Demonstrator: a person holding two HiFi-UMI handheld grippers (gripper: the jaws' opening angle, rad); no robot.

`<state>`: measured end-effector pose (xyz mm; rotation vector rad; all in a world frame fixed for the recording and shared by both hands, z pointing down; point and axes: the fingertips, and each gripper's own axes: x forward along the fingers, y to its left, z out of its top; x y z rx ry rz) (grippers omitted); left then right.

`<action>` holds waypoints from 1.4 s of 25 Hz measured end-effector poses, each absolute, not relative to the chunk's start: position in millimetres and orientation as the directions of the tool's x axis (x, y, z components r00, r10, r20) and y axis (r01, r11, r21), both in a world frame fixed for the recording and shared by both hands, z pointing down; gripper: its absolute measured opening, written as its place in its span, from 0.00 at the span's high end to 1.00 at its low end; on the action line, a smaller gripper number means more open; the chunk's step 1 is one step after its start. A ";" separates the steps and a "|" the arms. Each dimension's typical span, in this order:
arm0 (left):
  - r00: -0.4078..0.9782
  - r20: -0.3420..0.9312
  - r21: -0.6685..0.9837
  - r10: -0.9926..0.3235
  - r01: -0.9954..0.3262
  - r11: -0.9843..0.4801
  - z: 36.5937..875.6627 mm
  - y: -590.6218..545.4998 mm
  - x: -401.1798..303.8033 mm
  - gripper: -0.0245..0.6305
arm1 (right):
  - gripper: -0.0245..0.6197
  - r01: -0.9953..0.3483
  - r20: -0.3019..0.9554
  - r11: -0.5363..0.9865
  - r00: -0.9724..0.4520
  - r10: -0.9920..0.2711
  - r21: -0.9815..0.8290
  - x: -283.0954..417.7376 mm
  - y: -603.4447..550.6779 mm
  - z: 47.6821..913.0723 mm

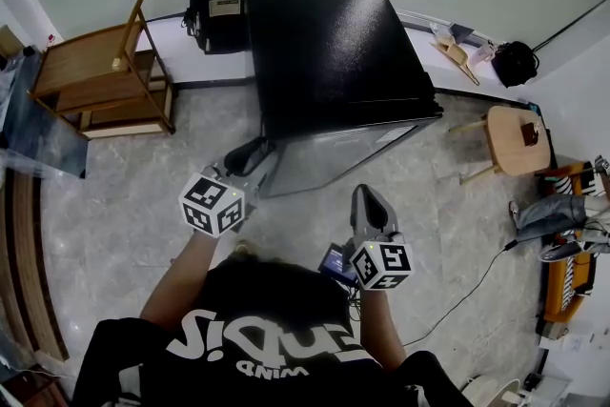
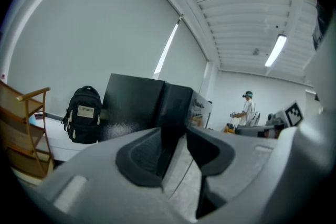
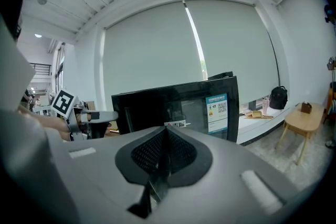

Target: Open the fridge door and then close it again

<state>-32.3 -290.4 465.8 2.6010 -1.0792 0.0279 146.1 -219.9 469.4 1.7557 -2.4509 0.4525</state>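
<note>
The door stands ajar, opening or closing, its edge between the spread left gripper; right gripper is pressed together, empty.

A grey marbled floor is seen under pale walls, a wooden rack set left, a black backpack propped on the white ledge, a round stool right.
</note>
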 end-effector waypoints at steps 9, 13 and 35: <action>0.701 0.152 0.276 -0.697 -0.707 -0.651 464.3 -286.5 -31.5 0.76 | 0.97 -0.936 0.246 0.295 -0.337 -0.909 -0.192 148.2 -215.2 467.6; 0.681 0.171 0.237 -0.712 -0.730 -0.641 465.3 -275.2 -34.2 0.82 | 0.96 -0.936 0.242 0.297 -0.338 -0.909 -0.191 148.2 -207.2 466.9; 0.576 0.173 0.204 -0.799 -0.815 -0.543 457.3 -179.7 -84.8 0.96 | 0.96 -0.889 0.220 0.412 -0.451 -0.865 -0.201 104.2 -152.7 454.4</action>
